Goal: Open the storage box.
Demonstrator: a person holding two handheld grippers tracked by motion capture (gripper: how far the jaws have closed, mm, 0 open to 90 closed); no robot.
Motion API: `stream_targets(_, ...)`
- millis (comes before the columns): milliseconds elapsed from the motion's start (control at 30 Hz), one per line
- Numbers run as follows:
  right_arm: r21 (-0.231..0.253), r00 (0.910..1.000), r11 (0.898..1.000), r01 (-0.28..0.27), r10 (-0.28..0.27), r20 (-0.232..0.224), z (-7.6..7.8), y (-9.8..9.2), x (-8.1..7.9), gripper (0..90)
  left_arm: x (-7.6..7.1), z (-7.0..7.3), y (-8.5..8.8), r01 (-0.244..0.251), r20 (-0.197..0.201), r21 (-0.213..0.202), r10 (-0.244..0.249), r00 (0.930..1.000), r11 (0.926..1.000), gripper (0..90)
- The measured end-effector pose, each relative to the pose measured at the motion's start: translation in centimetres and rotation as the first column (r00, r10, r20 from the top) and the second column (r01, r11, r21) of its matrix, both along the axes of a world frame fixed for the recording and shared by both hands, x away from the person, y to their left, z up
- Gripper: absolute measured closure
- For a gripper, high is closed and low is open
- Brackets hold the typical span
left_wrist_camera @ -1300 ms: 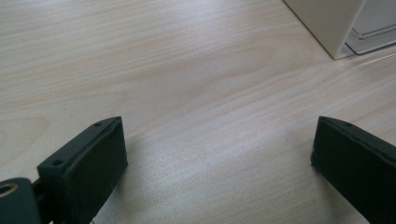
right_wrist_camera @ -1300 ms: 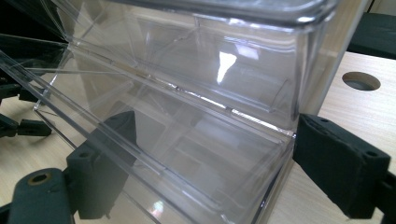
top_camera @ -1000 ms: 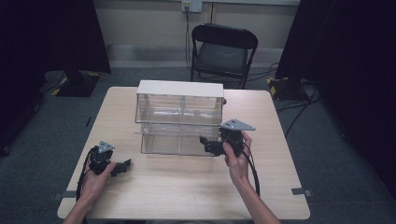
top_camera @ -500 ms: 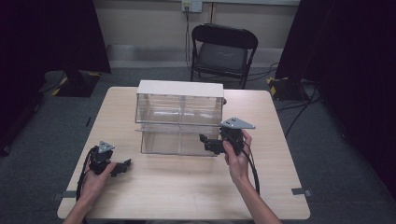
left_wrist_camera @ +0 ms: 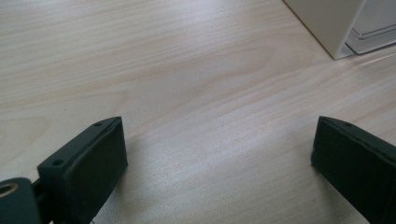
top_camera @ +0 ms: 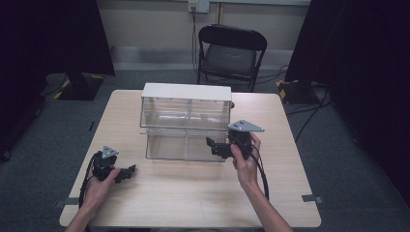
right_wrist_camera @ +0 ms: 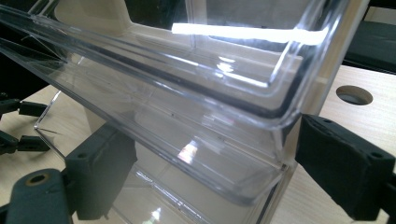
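Note:
A clear plastic two-tier drawer box [top_camera: 186, 125] with a white top stands in the middle of the wooden table [top_camera: 193, 198]. My right gripper [top_camera: 216, 147] is at the box's front right corner, level with the lower tier. In the right gripper view the right gripper [right_wrist_camera: 210, 140] is open, and the clear drawer's front lip [right_wrist_camera: 187, 116] runs between its jaws. One finger [right_wrist_camera: 100, 172] shows through the plastic. My left gripper [top_camera: 126, 172] rests low over bare table at the front left, apart from the box. It stands open [left_wrist_camera: 219, 135] with nothing between its jaws.
A black folding chair [top_camera: 232, 53] stands behind the table. A round hole [right_wrist_camera: 354, 94] is cut in the tabletop beside the box. The box's white corner [left_wrist_camera: 327, 23] lies ahead of the left gripper. Bare wood stretches along the table's front.

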State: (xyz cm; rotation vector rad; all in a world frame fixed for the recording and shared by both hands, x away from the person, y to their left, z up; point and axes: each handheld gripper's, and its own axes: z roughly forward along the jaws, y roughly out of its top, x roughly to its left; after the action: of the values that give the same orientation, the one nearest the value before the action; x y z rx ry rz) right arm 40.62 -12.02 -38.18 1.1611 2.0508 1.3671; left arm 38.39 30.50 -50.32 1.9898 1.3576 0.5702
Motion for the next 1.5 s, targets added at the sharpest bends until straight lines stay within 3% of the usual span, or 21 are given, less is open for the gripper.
stream_targets(200, 0.016, 0.9997, 1.0, -0.023, 0.023, 0.011, 0.6, 0.2, 0.2, 2.9, 0.0, 0.0, 0.0, 0.0, 0.0, 0.0, 0.0, 1.0, 1.0, 2.9)
stream_targets(567, 0.009, 0.9995, 1.0, -0.022, 0.022, 0.023, 0.7, 0.2, 0.2, 2.6, 0.0, 0.0, 0.0, 0.0, 0.0, -0.002, 0.0, 1.0, 1.0, 2.9)
stream_targets(833, 0.039, 0.9993, 0.999, -0.028, 0.027, 0.027, 0.3, -0.1, 0.1, 4.3, 0.0, 0.0, 0.0, 0.0, 0.0, -0.001, 0.0, 1.0, 1.0, 2.9)
stream_targets(933, 0.047, 0.9996, 0.999, -0.022, 0.021, 0.019, 0.0, -0.5, 0.0, 10.6, 0.0, 0.0, 0.0, 0.0, 0.0, -0.002, 0.0, 1.0, 1.0, 2.9)
stream_targets(1500, 0.059, 0.9999, 0.998, -0.01, 0.009, 0.008, -0.4, -0.5, 0.3, 12.0, 0.0, 0.0, 0.0, 0.0, 0.0, -0.001, 0.0, 1.0, 1.0, 2.9)
